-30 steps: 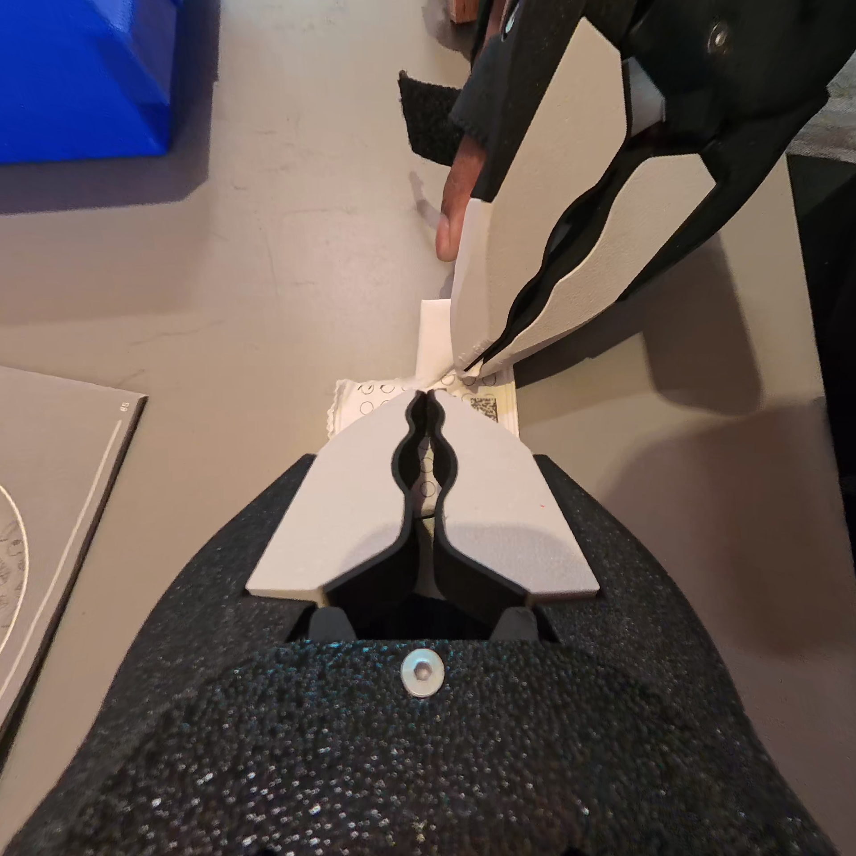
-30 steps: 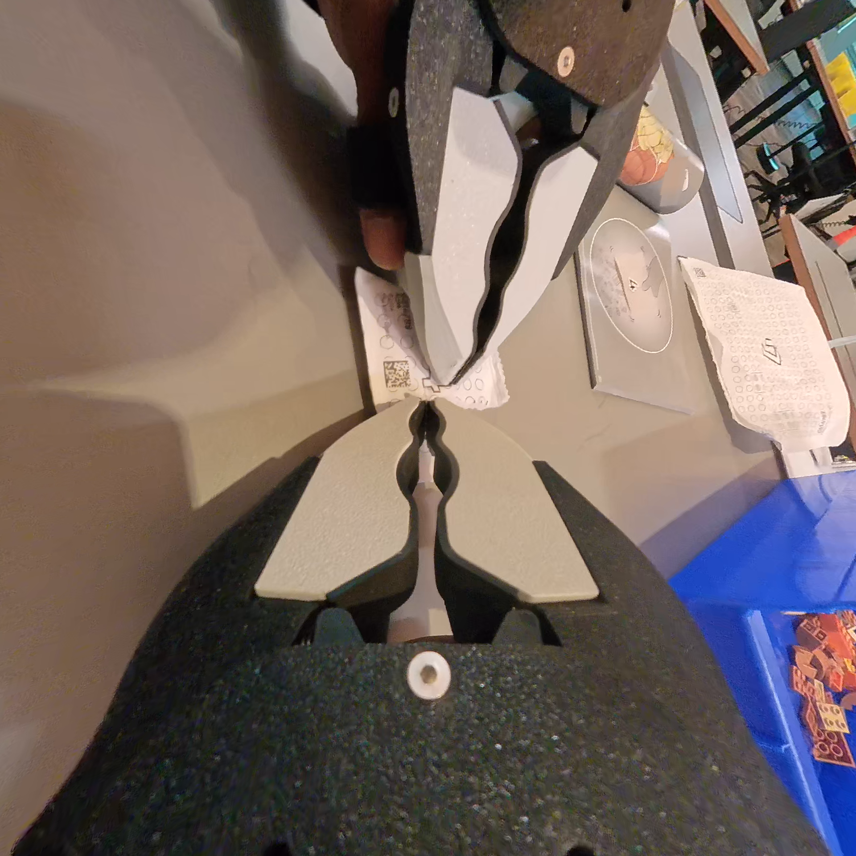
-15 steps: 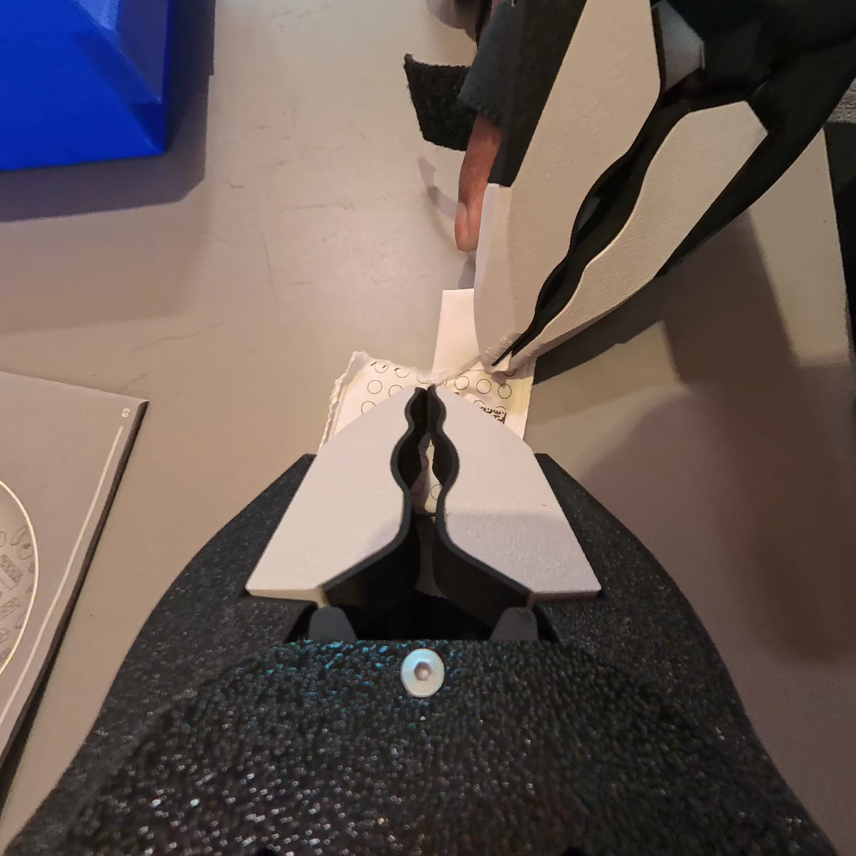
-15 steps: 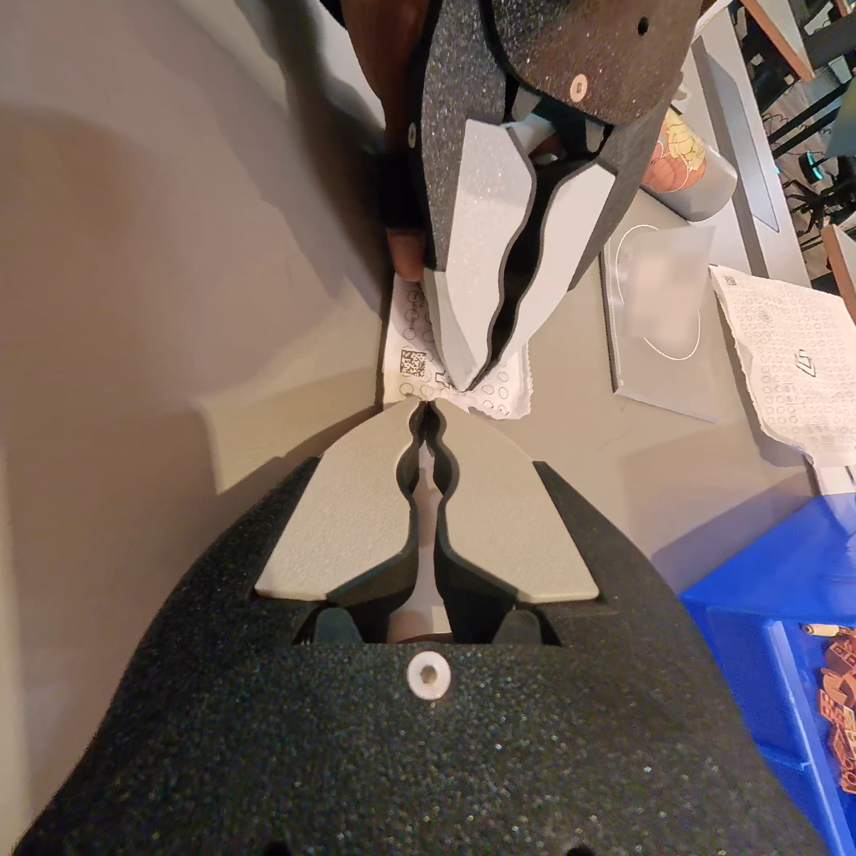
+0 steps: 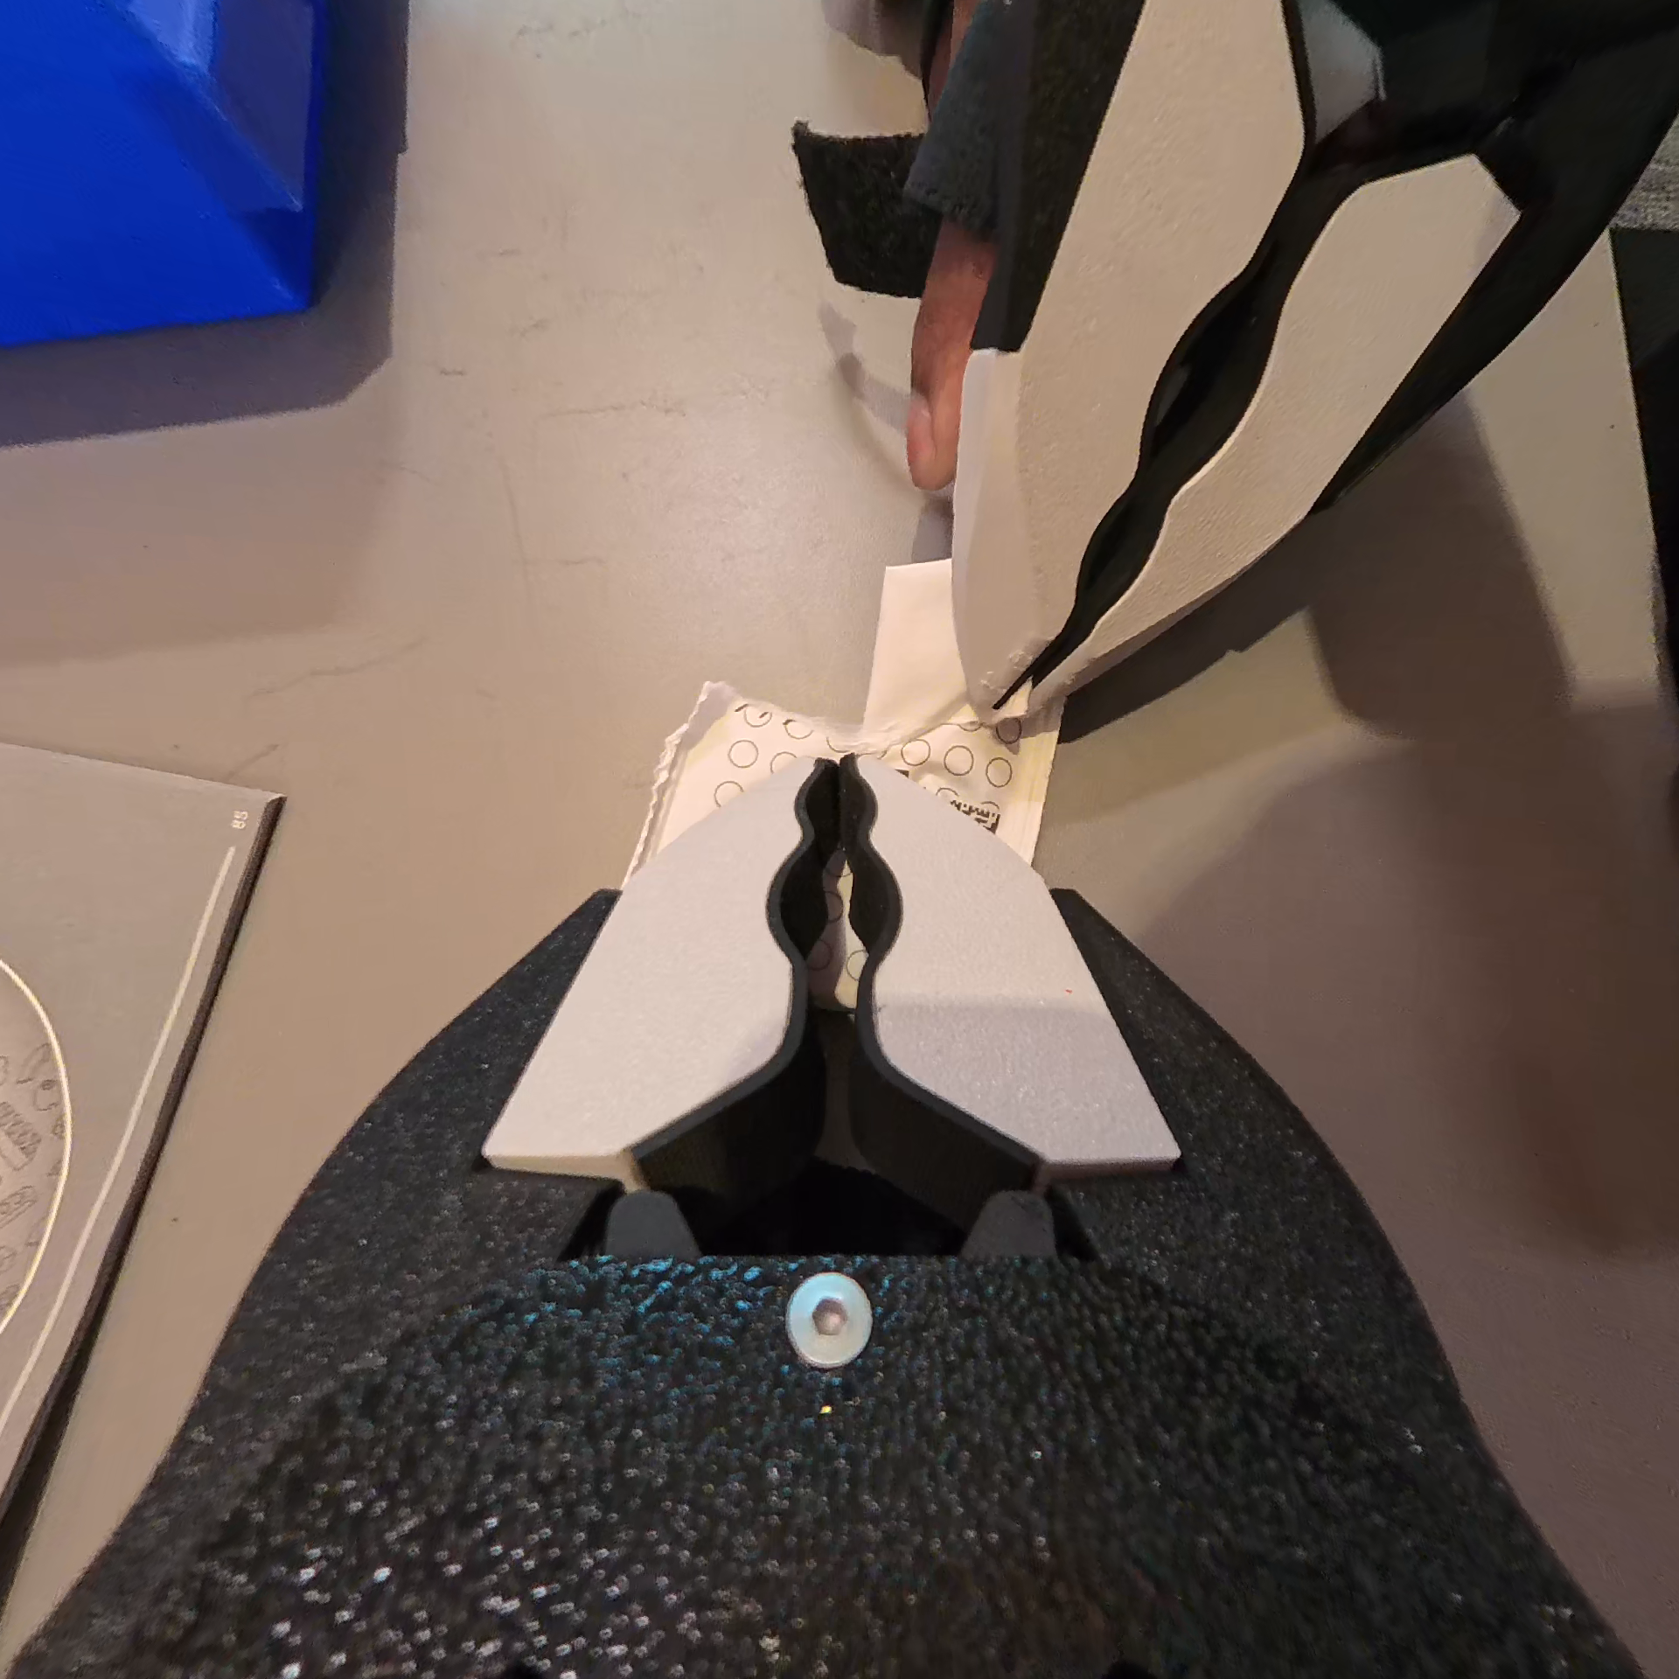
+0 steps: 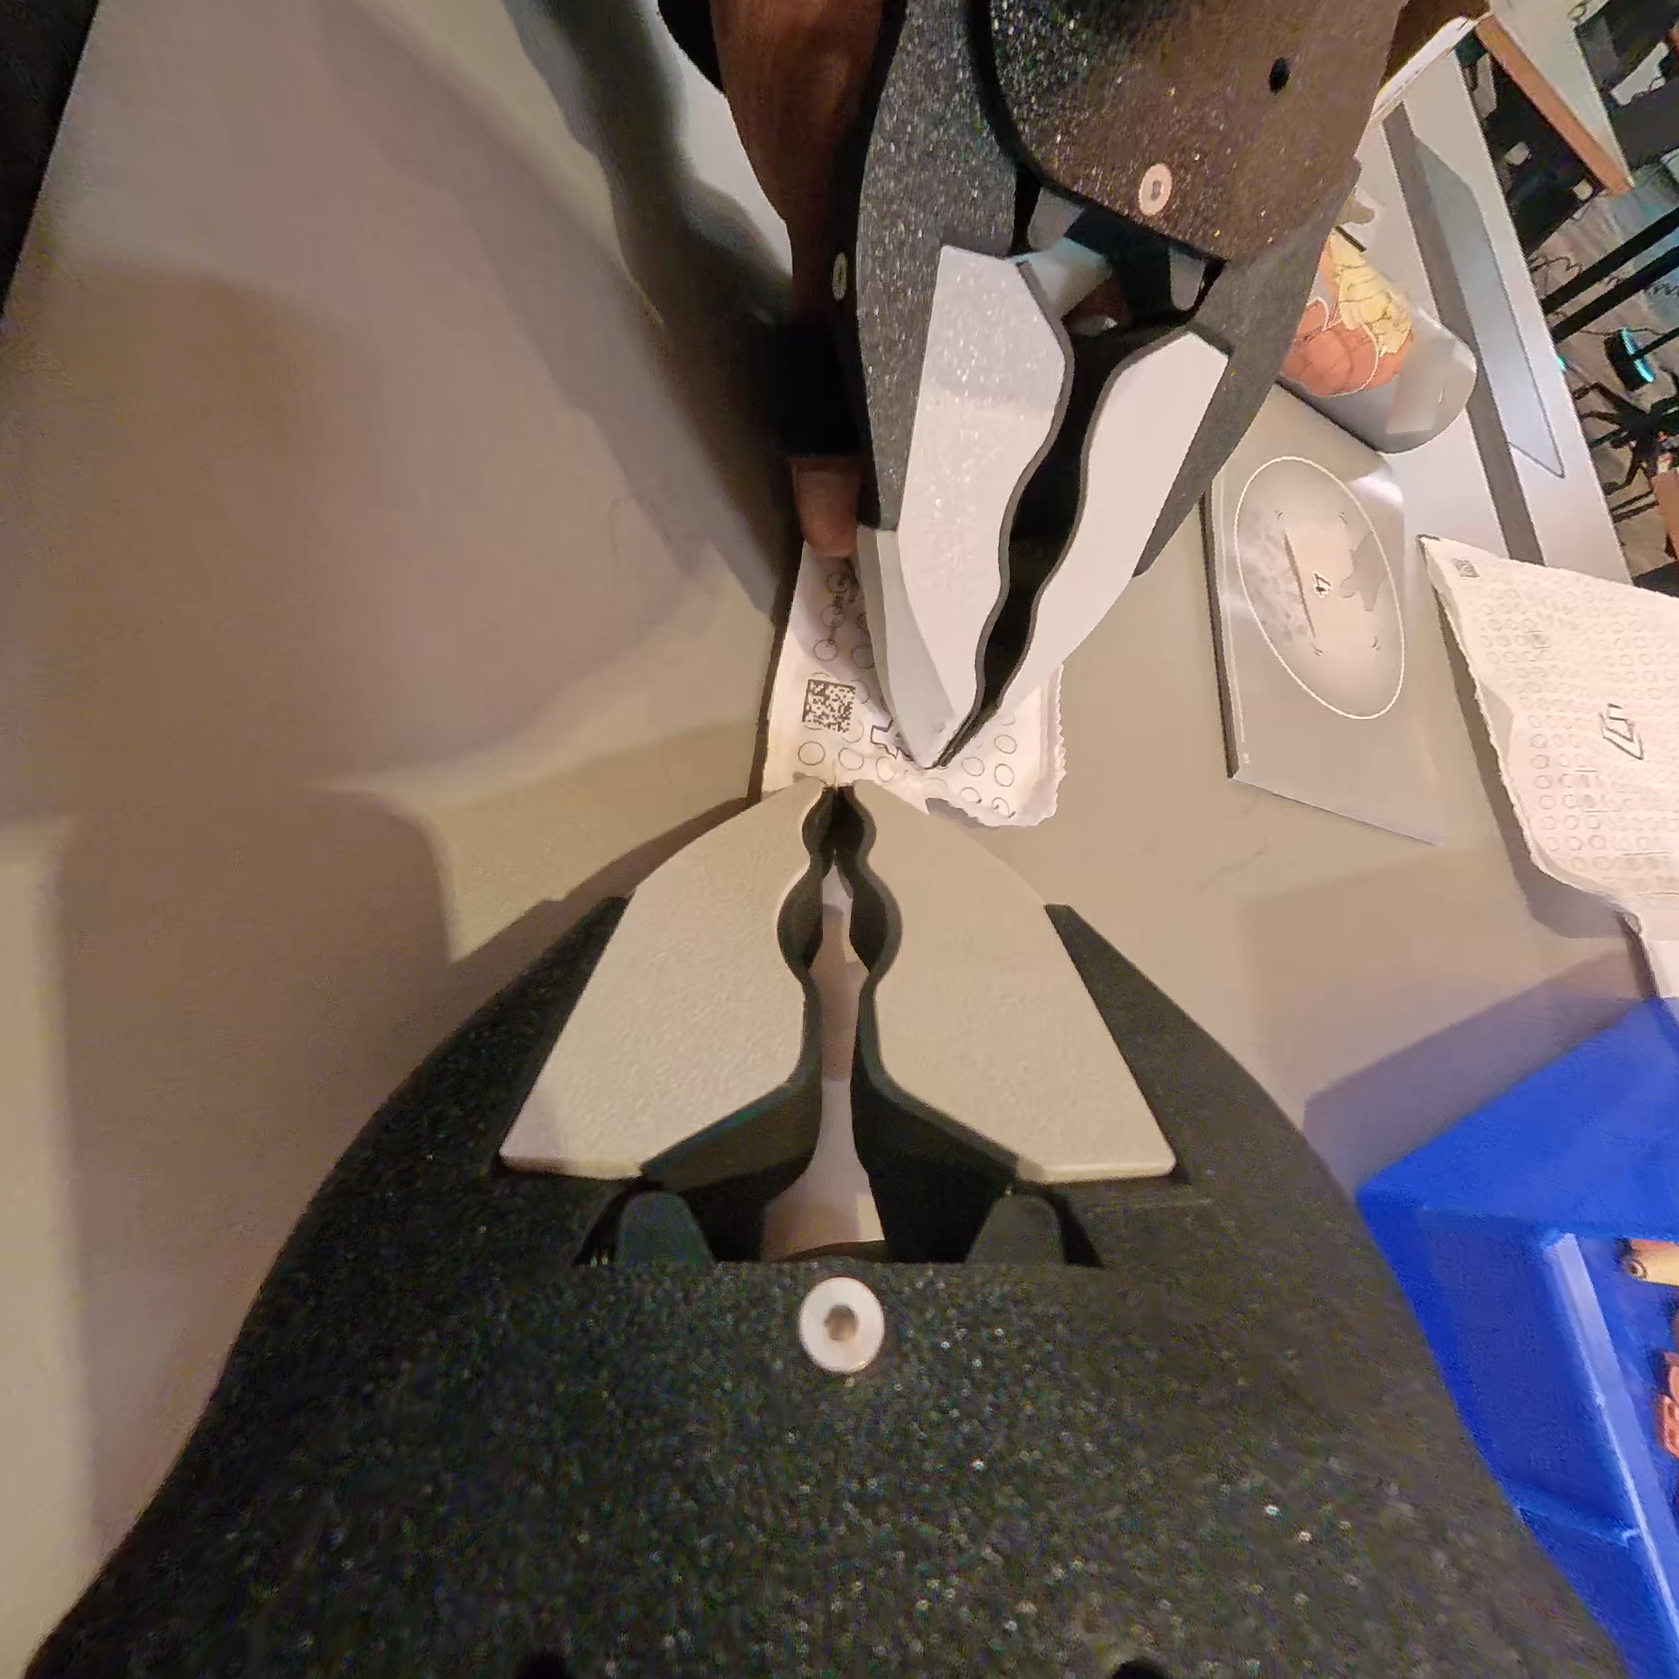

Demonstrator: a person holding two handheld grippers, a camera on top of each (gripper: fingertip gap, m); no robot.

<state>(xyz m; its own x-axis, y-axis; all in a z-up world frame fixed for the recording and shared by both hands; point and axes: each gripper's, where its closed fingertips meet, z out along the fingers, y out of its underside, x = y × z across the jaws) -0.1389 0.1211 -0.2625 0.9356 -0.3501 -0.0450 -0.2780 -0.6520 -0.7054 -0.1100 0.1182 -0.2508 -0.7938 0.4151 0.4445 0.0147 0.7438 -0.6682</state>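
Observation:
A small white paper bag (image 5: 954, 759) printed with black circles lies on the grey table (image 5: 545, 454). My left gripper (image 5: 838, 768) is shut on the bag's upper edge. My right gripper (image 5: 1008, 700), coming in from the upper right, is shut on the same edge a short way off. A crease runs in the paper between the two tips. In the right wrist view my right gripper (image 6: 836, 795) pinches the near edge of the bag (image 6: 822, 709). The left gripper (image 6: 945, 759) bites it from above, beside a square code patch.
A blue bin (image 5: 136, 163) stands at the far left and a grey booklet (image 5: 91, 999) lies at the left. The right wrist view shows the booklet (image 6: 1317, 636), a larger white paper bag (image 6: 1563, 709) and the blue bin (image 6: 1499, 1272) holding orange-brown pieces. A person's finger (image 5: 936, 391) rests by the right gripper. Less than 4 cm separates the two grippers' tips.
Both grippers stay shut on the bag. The right gripper has drawn a little up and to the right in the left wrist view, and the paper between the tips is pulled tighter and creased.

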